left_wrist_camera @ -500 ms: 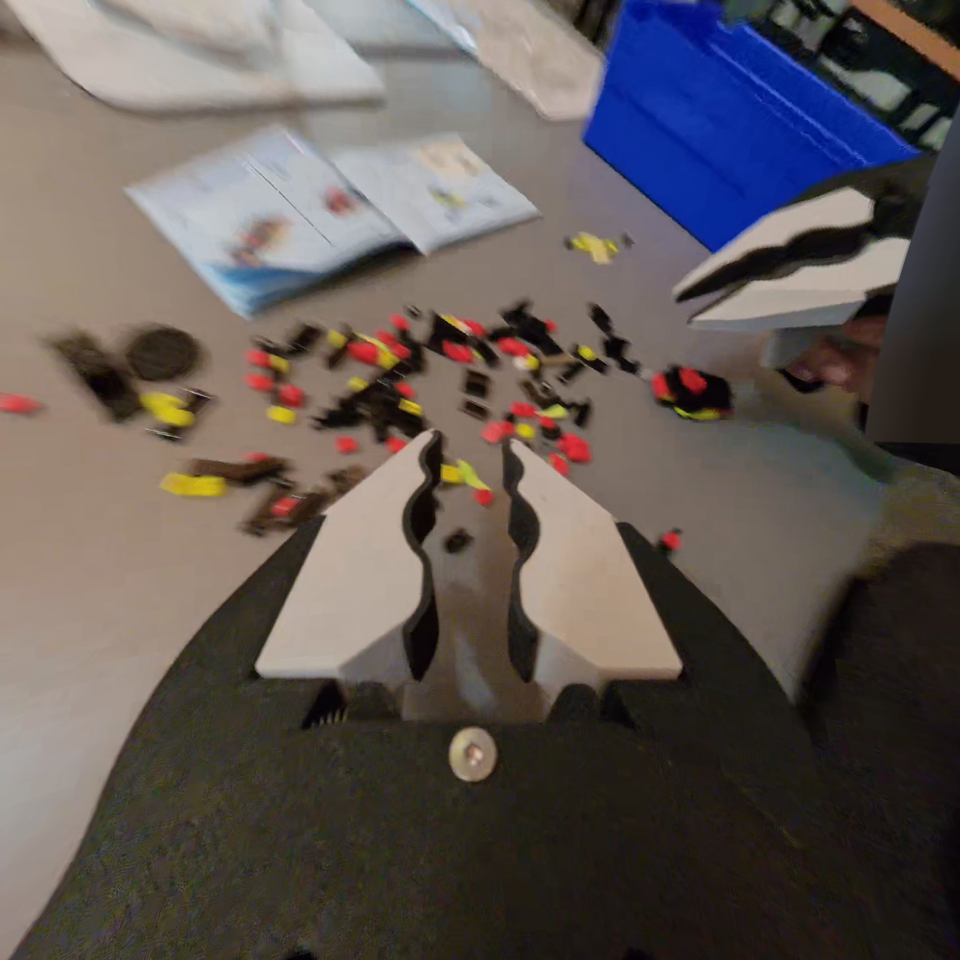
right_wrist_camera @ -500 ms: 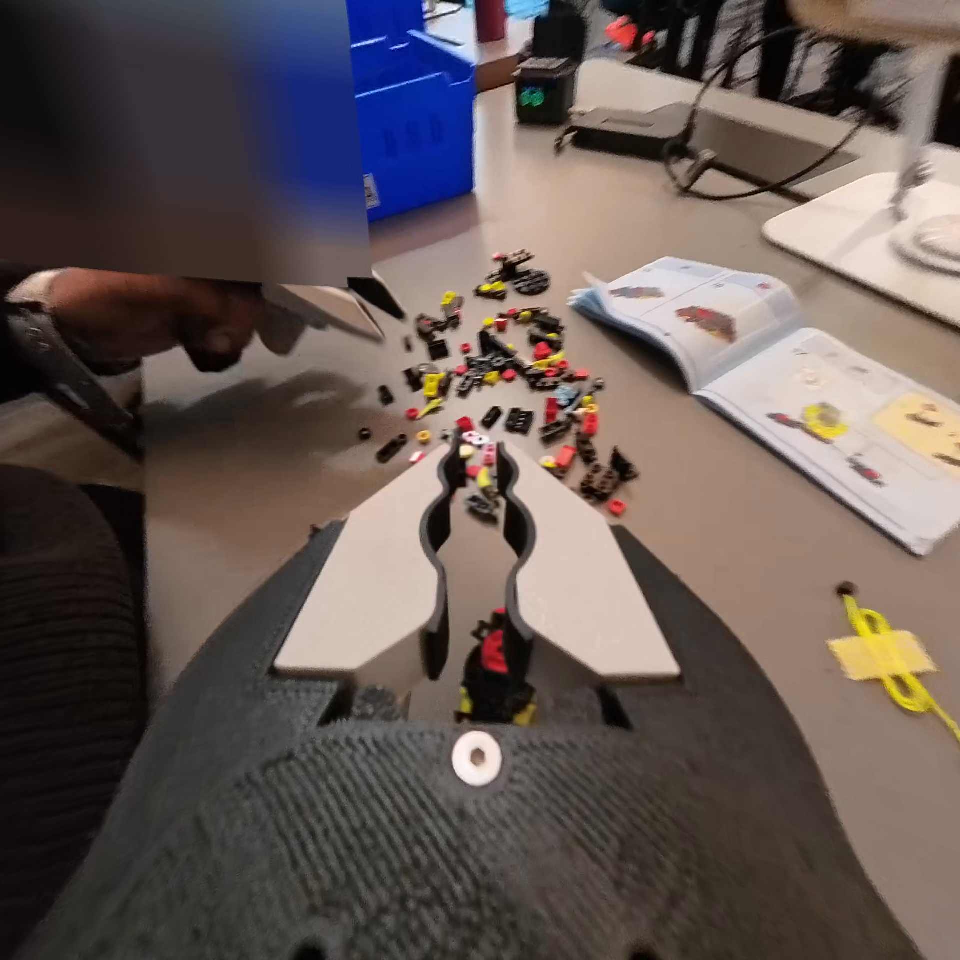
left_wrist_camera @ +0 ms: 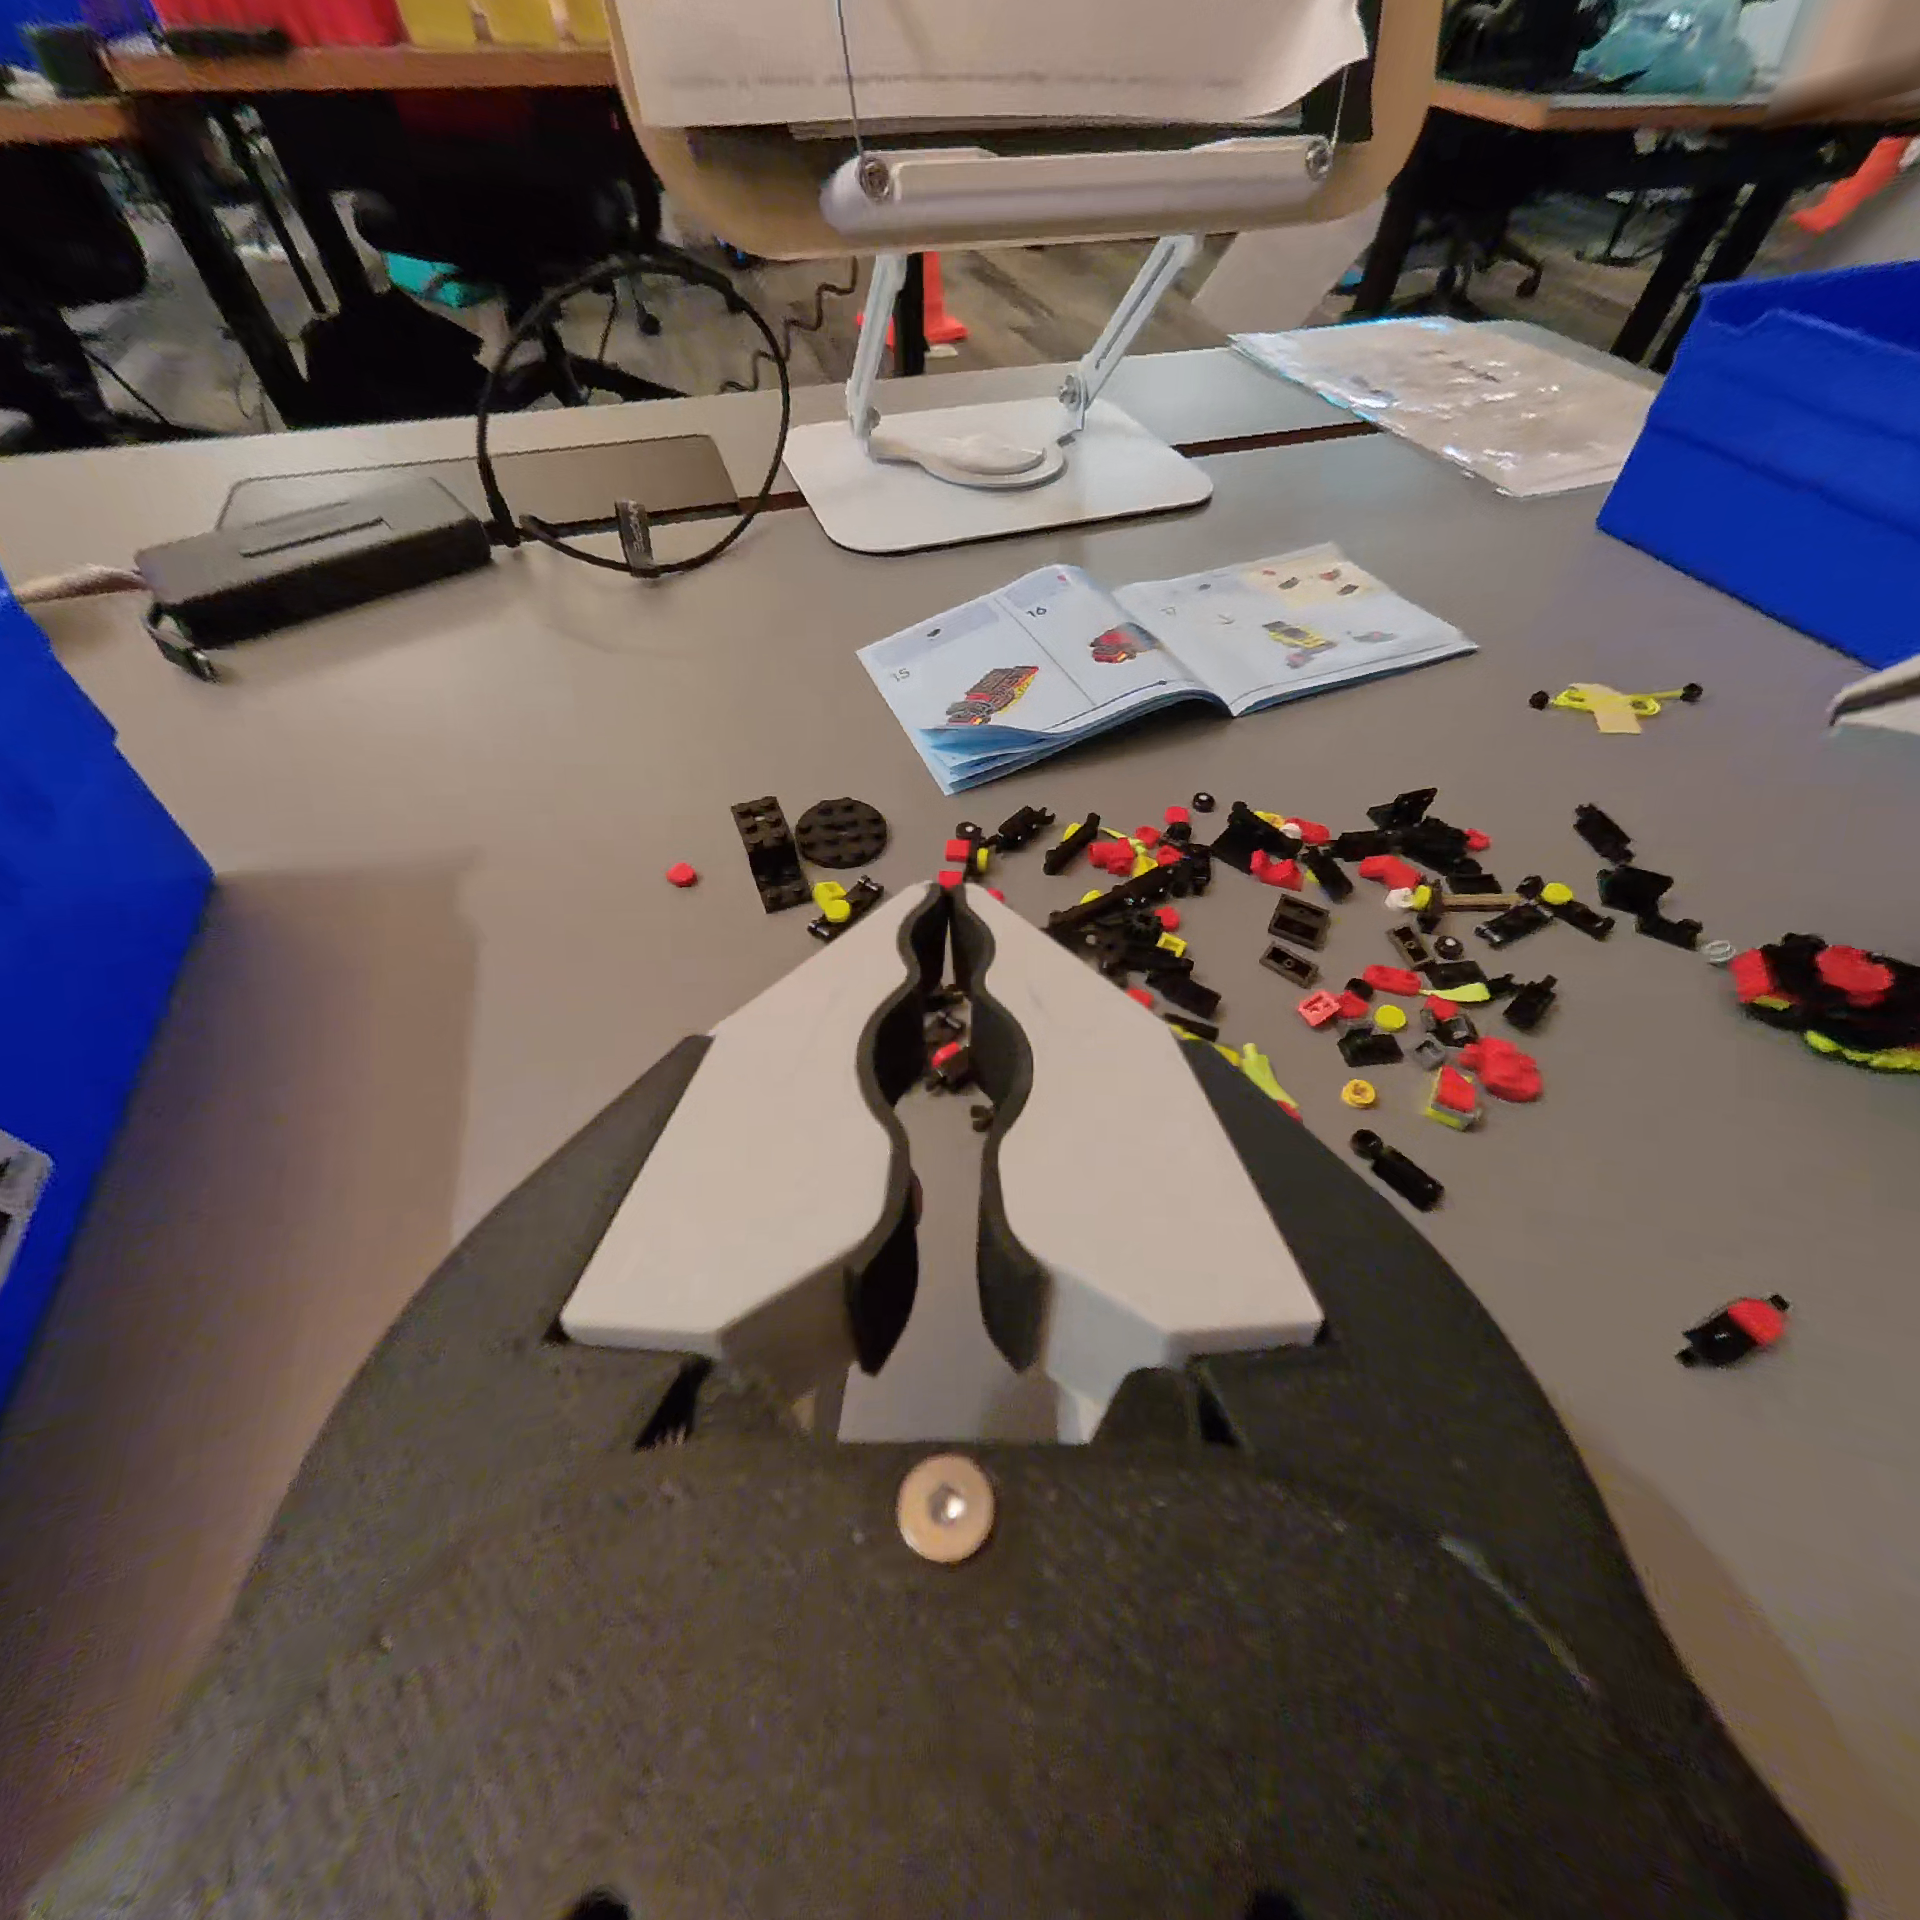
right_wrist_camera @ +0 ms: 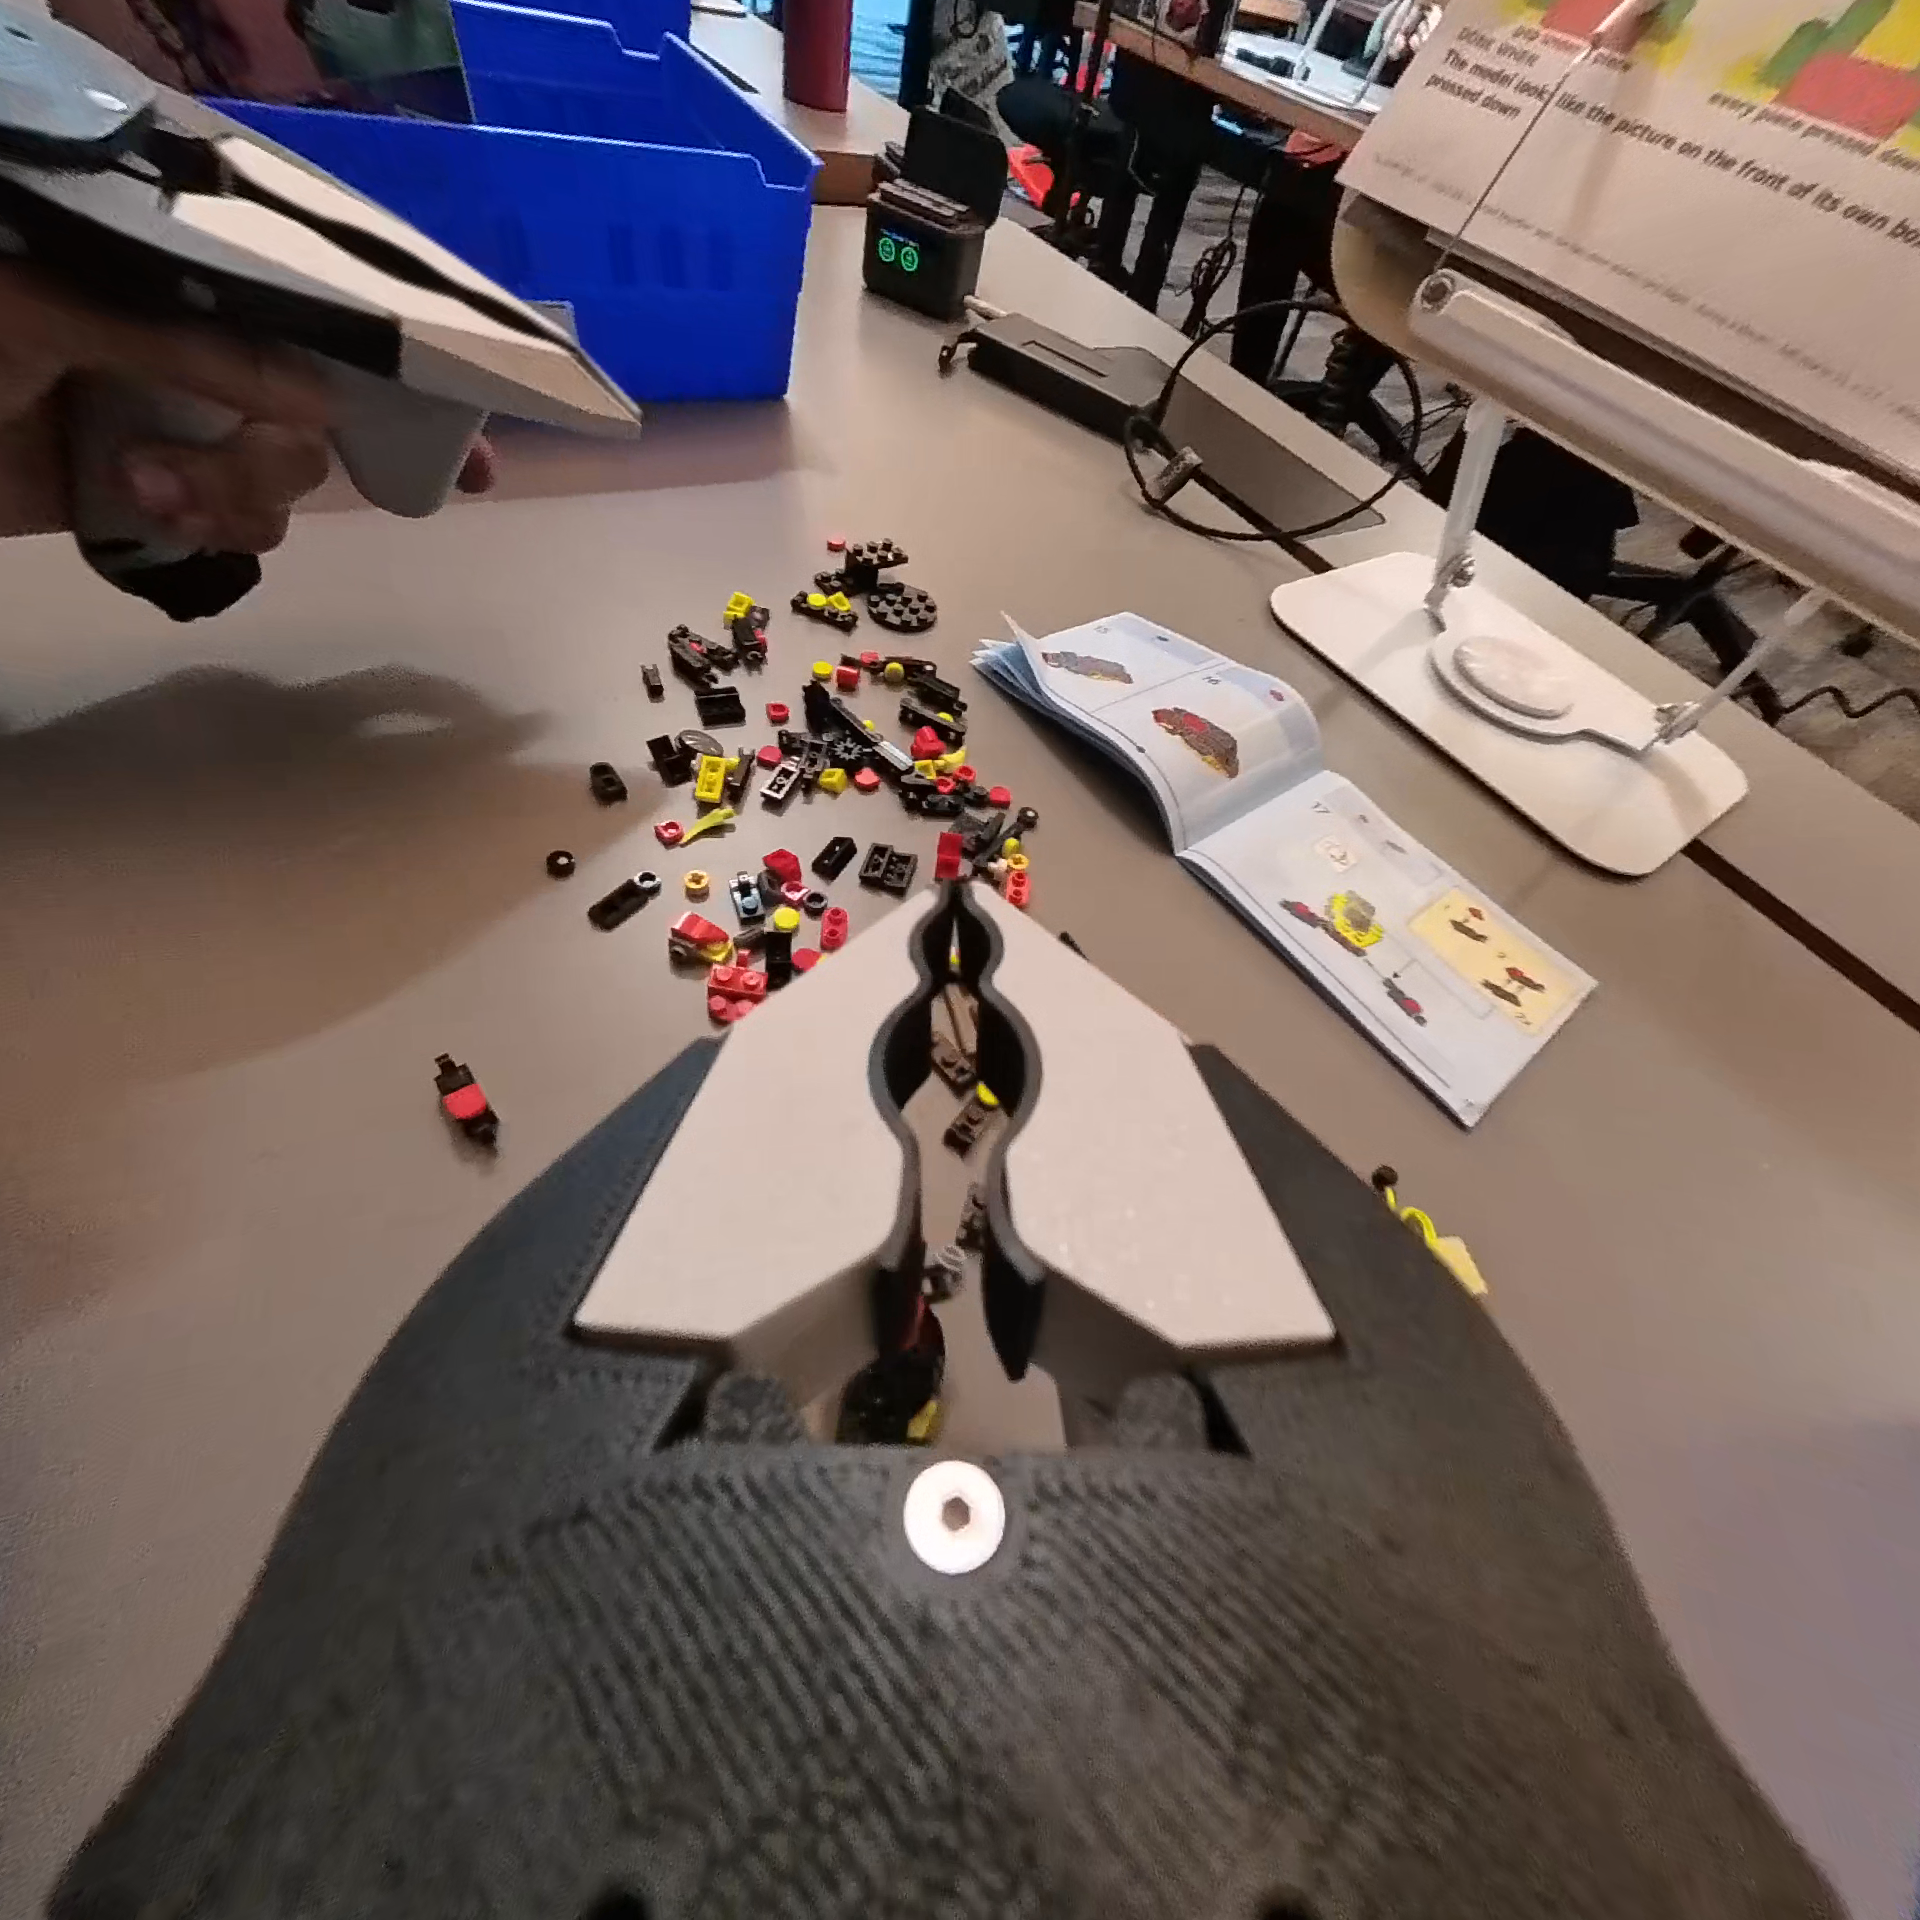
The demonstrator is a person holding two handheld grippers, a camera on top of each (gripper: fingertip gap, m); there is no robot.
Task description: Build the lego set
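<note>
Bricks (left_wrist_camera: 1299, 935) strewn between booklet (left_wrist_camera: 1153, 655), blue bins (left_wrist_camera: 1787, 468), lamp stand (left_wrist_camera: 997, 468).

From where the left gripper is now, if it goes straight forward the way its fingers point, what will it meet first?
Probably the small red brick just beyond the shut tips of the left gripper, at the near edge of the scattered bricks. Farther on lies the open booklet. Depth is unclear, so the gripper may pass above them.

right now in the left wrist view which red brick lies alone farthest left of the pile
The small round red brick on the bare table, left of the black strip and black round plate; the other red bricks lie farther right.
</note>
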